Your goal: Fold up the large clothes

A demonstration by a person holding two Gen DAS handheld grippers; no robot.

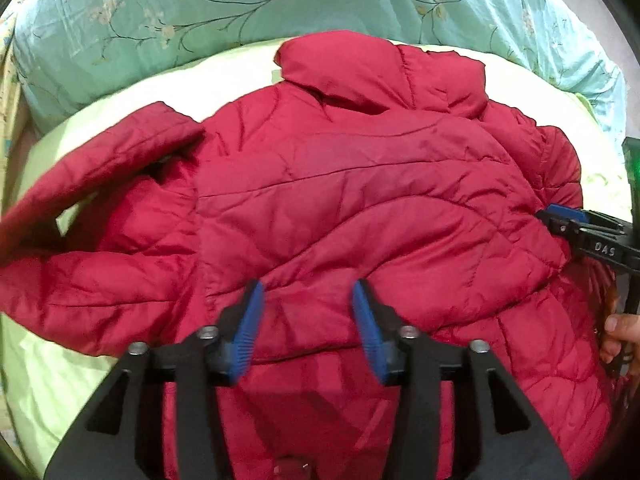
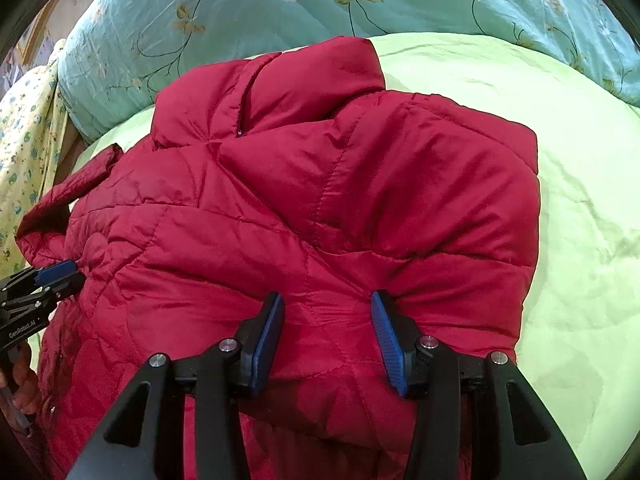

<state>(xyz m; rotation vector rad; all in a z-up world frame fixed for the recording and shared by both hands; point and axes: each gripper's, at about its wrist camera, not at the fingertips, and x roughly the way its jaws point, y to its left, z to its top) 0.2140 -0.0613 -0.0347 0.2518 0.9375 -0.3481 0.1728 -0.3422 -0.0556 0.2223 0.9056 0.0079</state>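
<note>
A red quilted puffer jacket [image 1: 340, 200] lies spread on a pale green bed sheet [image 1: 52, 360], collar toward the far side; it also fills the right wrist view [image 2: 300, 220]. One sleeve [image 1: 100, 160] reaches out to the left. The right side of the jacket is folded over the body [image 2: 440, 184]. My left gripper [image 1: 307, 308] is open, its blue pads just above the jacket's lower part. My right gripper [image 2: 326, 316] is open, its fingers resting against the puffed fabric near the hem. Each gripper shows at the edge of the other's view.
A teal floral quilt [image 1: 200, 8] lies bunched along the far side of the bed. A yellow patterned cloth [image 2: 24, 152] hangs at the left. Bare green sheet [image 2: 580, 240] extends to the right of the jacket.
</note>
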